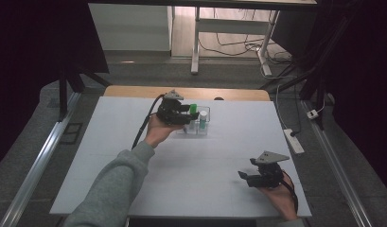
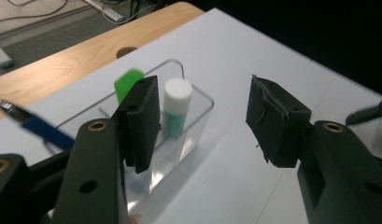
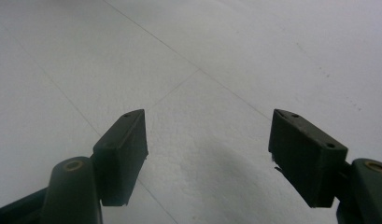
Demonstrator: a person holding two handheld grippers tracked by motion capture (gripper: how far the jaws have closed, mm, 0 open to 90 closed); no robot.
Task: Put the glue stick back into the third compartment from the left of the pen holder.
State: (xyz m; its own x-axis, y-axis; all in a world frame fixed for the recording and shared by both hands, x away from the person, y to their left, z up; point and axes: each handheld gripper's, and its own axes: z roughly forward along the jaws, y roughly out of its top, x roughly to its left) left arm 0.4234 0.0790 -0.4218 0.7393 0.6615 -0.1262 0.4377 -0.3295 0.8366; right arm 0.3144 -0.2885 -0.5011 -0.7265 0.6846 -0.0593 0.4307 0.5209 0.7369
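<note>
From the high view, a white surface [image 1: 219, 156] lies over a wooden top, and a clear plastic box [image 1: 204, 113] stands toward its far side, near the middle. A green-capped marker [image 1: 193, 108] and a glue stick [image 1: 203, 117] with a white cap stand upright inside the box. The left tool [image 1: 187, 115] sits just left of the box, almost against its left wall, held in a hand with a grey sleeve [image 1: 115, 184] that reaches in from the near left. The right tool [image 1: 243, 177] rests well apart from the box at the near right of the surface, its tips pointing left.

In the left gripper view, the left tool [image 2: 202, 119] is released: its two black pads stand wide apart with nothing but bare surface between them. The box [image 2: 198, 109] lies just beyond the left pad, which covers part of its near wall. The glue stick [image 2: 177, 109] stands upright in the box beside that pad, and the marker [image 2: 128, 84] shows blurred behind it. A blue pen [image 2: 39, 128] lies at the left, at the far end of the box.

In the right gripper view, the right tool [image 3: 207, 154] is also released, its pads spread wide and holding nothing, above bare white surface [image 3: 202, 56].
</note>
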